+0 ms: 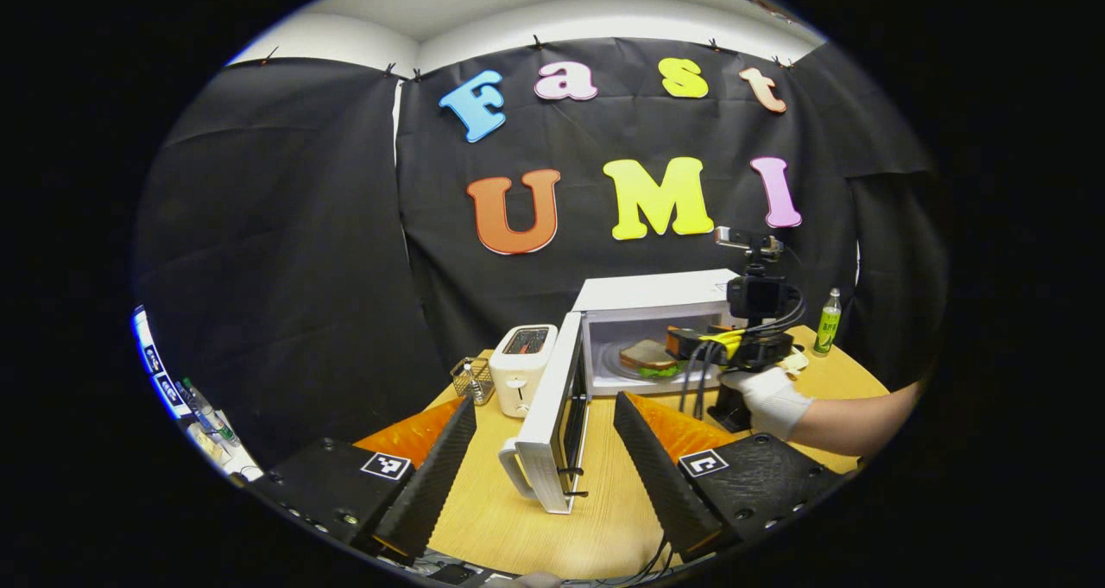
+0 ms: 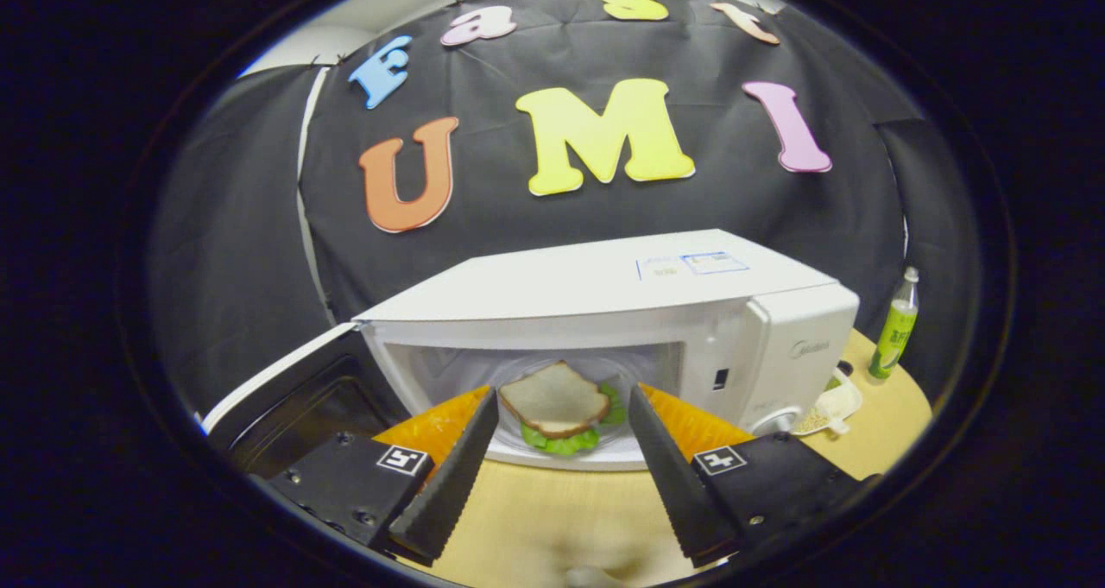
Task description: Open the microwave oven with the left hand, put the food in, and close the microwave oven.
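- The microwave oven [image 2: 604, 312] stands on the round wooden table [image 1: 535, 519], its long axis running side to side along the black cloth wall, its open front facing the person.
- Its door [image 1: 557, 411] is swung wide on the left-hand hinge; in the left gripper view it is seen nearly edge-on, sticking out from the oven toward the camera, with the handle [image 1: 514, 471] at its near end.
- The sandwich [image 2: 557, 402] lies flat inside the cavity on the glass turntable [image 1: 615, 362], sliced bread on top and green lettuce showing at its near edge (which way its long side runs is hard to tell through the fisheye).
- The left gripper [image 1: 546, 467] has its fingers spread wide apart and holds nothing; the door's near end shows between them, touching neither finger.
- The right gripper [image 2: 559, 463] also has its fingers spread apart and empty, just in front of the oven's mouth, with the sandwich seen between the fingertips but farther in.
- In the left gripper view the right gripper appears at the oven opening, held by a white-gloved hand [image 1: 771, 398].
- A white toaster [image 1: 520, 368] stands just left of the open door, with a small wire basket [image 1: 473, 379] beside it.
- A green bottle [image 2: 893, 329] stands upright at the oven's right, near a small white dish [image 2: 830, 408].
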Action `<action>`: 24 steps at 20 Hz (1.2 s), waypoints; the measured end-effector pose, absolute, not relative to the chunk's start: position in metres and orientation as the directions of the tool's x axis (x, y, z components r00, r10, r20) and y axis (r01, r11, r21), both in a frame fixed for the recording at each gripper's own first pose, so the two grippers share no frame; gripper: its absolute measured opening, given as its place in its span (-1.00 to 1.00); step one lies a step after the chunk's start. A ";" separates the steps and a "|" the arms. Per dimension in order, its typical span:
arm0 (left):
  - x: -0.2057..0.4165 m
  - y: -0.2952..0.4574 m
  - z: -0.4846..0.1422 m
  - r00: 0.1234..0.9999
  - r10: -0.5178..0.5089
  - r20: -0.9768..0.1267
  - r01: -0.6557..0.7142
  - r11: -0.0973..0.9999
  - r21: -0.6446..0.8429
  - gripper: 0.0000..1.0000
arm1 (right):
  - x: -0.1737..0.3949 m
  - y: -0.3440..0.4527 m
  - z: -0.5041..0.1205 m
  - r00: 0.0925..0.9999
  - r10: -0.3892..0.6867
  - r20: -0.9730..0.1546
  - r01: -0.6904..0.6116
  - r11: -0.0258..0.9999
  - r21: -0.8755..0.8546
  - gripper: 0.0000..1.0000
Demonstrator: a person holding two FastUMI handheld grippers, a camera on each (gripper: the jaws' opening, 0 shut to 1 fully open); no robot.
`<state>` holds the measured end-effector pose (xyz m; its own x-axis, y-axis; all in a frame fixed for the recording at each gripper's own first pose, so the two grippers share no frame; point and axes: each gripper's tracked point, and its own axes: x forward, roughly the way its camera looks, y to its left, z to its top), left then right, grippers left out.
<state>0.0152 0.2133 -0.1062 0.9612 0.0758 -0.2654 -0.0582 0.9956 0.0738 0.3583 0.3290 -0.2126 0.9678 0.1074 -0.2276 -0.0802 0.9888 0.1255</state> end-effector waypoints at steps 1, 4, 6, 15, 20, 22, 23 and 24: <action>0.016 0.215 -0.102 0.962 0.078 -0.262 -0.061 0.996 0.072 0.94 | 0.345 0.320 -0.204 0.966 0.119 -0.230 -0.095 0.989 0.110 0.94; 0.021 0.223 -0.098 0.964 0.092 -0.250 -0.074 0.994 0.080 0.94 | 0.302 0.290 -0.173 0.965 0.142 -0.221 -0.135 0.990 0.050 0.95; 0.026 0.231 -0.099 0.964 0.109 -0.243 -0.092 0.992 0.082 0.94 | 0.270 0.271 -0.157 0.959 0.170 -0.226 -0.167 0.985 0.035 0.94; 0.037 0.262 -0.109 0.960 0.144 -0.240 -0.125 0.988 0.093 0.94 | 0.177 0.141 -0.098 0.987 0.034 -0.157 -0.049 0.995 -0.091 0.95; 0.050 0.273 -0.114 0.962 0.141 -0.232 -0.121 0.988 0.101 0.92 | 0.137 0.100 -0.094 0.987 -0.048 -0.152 0.035 0.996 -0.087 0.95; 0.056 0.277 -0.114 0.964 0.143 -0.226 -0.123 0.988 0.097 0.90 | 0.126 0.091 -0.092 0.987 -0.055 -0.149 0.045 0.996 -0.075 0.94; 0.059 0.278 -0.114 0.964 0.139 -0.229 -0.120 0.988 0.095 0.80 | 0.124 0.088 -0.090 0.987 -0.060 -0.149 0.051 0.996 -0.067 0.95; 0.060 0.279 -0.118 0.963 0.139 -0.231 -0.119 0.988 0.097 0.73 | 0.121 0.086 -0.090 0.986 -0.066 -0.153 0.058 0.996 -0.061 0.95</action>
